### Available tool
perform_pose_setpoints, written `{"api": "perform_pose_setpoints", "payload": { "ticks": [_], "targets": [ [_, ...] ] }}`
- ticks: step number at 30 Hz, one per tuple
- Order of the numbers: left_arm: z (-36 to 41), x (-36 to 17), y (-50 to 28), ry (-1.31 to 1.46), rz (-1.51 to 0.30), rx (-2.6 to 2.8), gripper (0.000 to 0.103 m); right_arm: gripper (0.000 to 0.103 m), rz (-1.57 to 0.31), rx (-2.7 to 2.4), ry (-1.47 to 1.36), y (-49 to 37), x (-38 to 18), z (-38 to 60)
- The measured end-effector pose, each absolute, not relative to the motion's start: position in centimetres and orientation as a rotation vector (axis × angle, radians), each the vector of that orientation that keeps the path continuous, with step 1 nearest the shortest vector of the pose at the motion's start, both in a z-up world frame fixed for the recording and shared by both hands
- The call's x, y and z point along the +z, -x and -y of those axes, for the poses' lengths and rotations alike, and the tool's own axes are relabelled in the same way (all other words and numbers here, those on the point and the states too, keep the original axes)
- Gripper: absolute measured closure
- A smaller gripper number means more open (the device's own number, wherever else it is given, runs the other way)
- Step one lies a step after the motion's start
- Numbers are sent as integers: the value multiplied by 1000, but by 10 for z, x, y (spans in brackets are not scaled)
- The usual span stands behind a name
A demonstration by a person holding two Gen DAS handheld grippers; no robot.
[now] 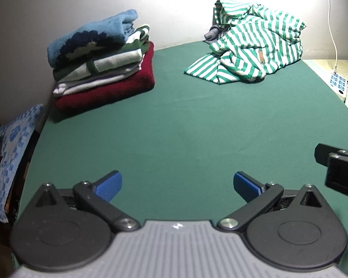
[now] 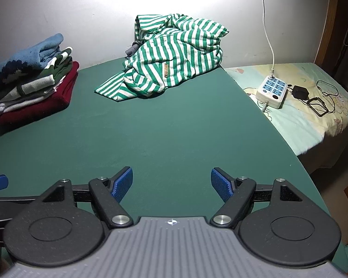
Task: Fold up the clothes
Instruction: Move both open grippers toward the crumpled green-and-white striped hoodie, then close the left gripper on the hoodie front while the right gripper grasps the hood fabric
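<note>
Both grippers are hovering over the near edge of the green table (image 2: 174, 125), w/ nothing between the pads. The left gripper (image 1: 177, 186) is standing released, blue pads wide apart, only bare cloth showing in the gap; the right gripper (image 2: 171, 183) is likewise spread wide & empty, pointing down toward the table's middle. They're sitting side by side: the right one's black body is poking in at the right edge of the left wrist view, and a blue pad of the left one is showing at the left edge of the right wrist view. The green-and-white striped garment (image 2: 171, 58) is lying crumpled at the far side of the table against the wall, not folded, bunched up high at the back w/ one flat flap trailing out toward the near-left; its long axis is running roughly from that flap up to the far right. A small brown tag is showing on its front, and a bit of grey cloth (image 1: 212, 34) is peeking out behind its left side. Well apart, at the far-left corner, a stack of folded clothes (image 1: 99, 62) is sitting, blue piece on top, dark red at the bottom. Off the table's right side, a white power strip (image 2: 272, 89) w/ cable is resting on a pale bedsheet (image 2: 313, 120).
</note>
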State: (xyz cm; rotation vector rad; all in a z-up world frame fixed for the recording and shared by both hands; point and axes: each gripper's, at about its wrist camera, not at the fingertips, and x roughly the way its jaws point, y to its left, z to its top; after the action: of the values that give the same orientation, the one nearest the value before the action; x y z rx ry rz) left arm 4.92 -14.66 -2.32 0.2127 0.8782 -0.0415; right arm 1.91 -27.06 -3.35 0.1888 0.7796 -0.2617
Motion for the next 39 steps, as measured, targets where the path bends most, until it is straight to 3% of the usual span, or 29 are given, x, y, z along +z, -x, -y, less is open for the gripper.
{"api": "perform_pose_setpoints", "payload": {
  "ticks": [13,25,36,39],
  "targets": [
    [215,-4,-163,-343,-772,-261,1,26,-646,-144,-83,-114,4,367],
    [231,-25,-261,-141,-896,-284,1,26,-593,-124,-53,-245,-1,409],
    [253,-64,-307,-176,-964,-211,1,27,-624,-176,-137,-306,-25,427],
    [256,-78,-319,-148,-987,-202,1,33,-644,-167,-143,-315,-33,428]
  ]
}}
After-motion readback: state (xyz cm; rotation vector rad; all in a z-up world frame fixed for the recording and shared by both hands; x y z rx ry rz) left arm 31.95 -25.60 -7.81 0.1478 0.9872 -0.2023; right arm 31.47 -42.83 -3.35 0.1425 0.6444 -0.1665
